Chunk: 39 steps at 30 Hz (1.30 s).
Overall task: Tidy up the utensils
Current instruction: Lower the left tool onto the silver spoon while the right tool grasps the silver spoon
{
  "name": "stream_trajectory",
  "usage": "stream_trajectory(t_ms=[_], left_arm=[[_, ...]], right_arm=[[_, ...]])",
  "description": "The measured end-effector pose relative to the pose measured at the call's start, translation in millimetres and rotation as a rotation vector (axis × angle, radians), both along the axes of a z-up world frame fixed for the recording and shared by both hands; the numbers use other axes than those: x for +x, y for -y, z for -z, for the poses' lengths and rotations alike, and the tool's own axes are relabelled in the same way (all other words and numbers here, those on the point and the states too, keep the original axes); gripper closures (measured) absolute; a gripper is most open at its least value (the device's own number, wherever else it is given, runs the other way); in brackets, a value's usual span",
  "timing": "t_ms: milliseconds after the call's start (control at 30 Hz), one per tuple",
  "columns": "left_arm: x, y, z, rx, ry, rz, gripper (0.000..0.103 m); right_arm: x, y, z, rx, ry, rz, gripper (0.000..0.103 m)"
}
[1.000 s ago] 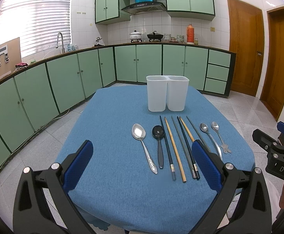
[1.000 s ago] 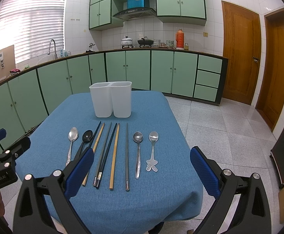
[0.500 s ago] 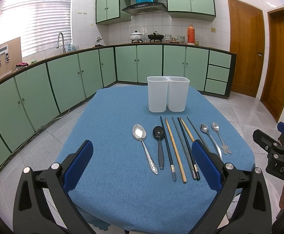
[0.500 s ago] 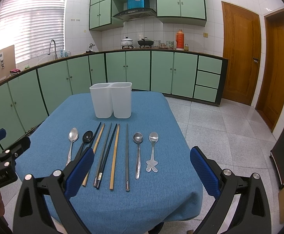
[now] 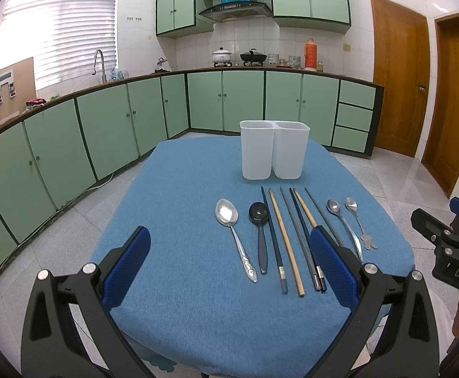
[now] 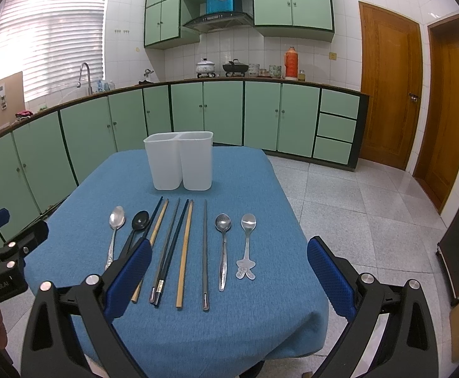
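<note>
A white two-compartment holder (image 5: 274,148) (image 6: 181,160) stands empty toward the far side of the blue table (image 5: 182,220) (image 6: 261,189). In front of it lie in a row a large silver spoon (image 5: 233,231) (image 6: 114,230), a black spoon (image 5: 260,230) (image 6: 136,228), several chopsticks (image 5: 286,239) (image 6: 183,252), a silver spoon (image 5: 344,223) (image 6: 223,245) and a small spoon with a figured handle (image 5: 360,220) (image 6: 247,242). My left gripper (image 5: 229,258) is open and empty above the near table edge. My right gripper (image 6: 229,271) is open and empty, held over the near edge.
Green cabinets (image 5: 103,126) and a counter with a sink run along the left and back. Pots and a red flask (image 6: 290,63) stand on the counter. Wooden doors (image 6: 387,94) are on the right. Tiled floor surrounds the table.
</note>
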State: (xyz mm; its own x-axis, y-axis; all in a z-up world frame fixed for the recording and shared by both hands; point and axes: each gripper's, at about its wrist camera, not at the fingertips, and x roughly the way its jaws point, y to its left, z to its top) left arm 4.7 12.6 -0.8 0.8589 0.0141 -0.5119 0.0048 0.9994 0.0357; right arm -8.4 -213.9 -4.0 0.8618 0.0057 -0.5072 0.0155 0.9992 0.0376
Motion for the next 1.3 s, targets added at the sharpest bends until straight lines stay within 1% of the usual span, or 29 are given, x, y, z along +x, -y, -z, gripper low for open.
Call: stream_trajectory(t_ms=[167, 333, 467, 633, 767, 900, 967, 1100, 1200, 1233, 1300], left_arm=[[17.6, -6.7, 8.5, 0.003, -0.032, -0.022, 0.005], [48.9, -13.0, 24.0, 0.003, -0.088, -0.046, 0.005], [82.1, -17.5, 38.6, 0.002, -0.142, -0.063, 0.005], [128.1, -23.8, 57.1, -0.019, -0.214, -0.086, 0.005], [163.9, -25.0, 69.6, -0.026, -0.272, -0.111, 0.005], [196.3, -27.0, 81.1, -0.053, -0.323, -0.13, 0.005], [207.5, -25.9, 86.9, -0.045, -0.343, -0.138, 0.005], [220.7, -25.8, 96.0, -0.05, -0.383, -0.129, 0.01], [226.9, -28.0, 102.5, -0.065, -0.41, -0.124, 0.024], [228.8, -28.8, 104.8, -0.073, -0.42, -0.12, 0.026], [233.0, -29.7, 106.2, -0.073, -0.419, -0.116, 0.026]], right_arm=[[17.4, 8.7, 0.3, 0.003, -0.013, 0.022, 0.006], [43.4, 17.2, 10.6, 0.004, -0.018, 0.044, 0.006], [67.4, 23.3, 18.9, -0.002, -0.044, 0.057, 0.006], [100.6, 28.9, 32.7, -0.015, -0.078, 0.085, 0.006], [117.7, 29.7, 42.2, -0.016, -0.103, 0.09, 0.006], [135.4, 29.3, 51.3, -0.032, -0.125, 0.095, 0.006], [143.6, 30.2, 56.0, -0.034, -0.137, 0.096, 0.006], [158.4, 33.6, 64.5, -0.045, -0.163, 0.099, 0.007], [168.5, 35.6, 69.4, -0.039, -0.174, 0.099, 0.007], [171.8, 35.8, 70.9, -0.038, -0.176, 0.096, 0.007], [175.7, 35.1, 72.9, -0.043, -0.178, 0.091, 0.007]])
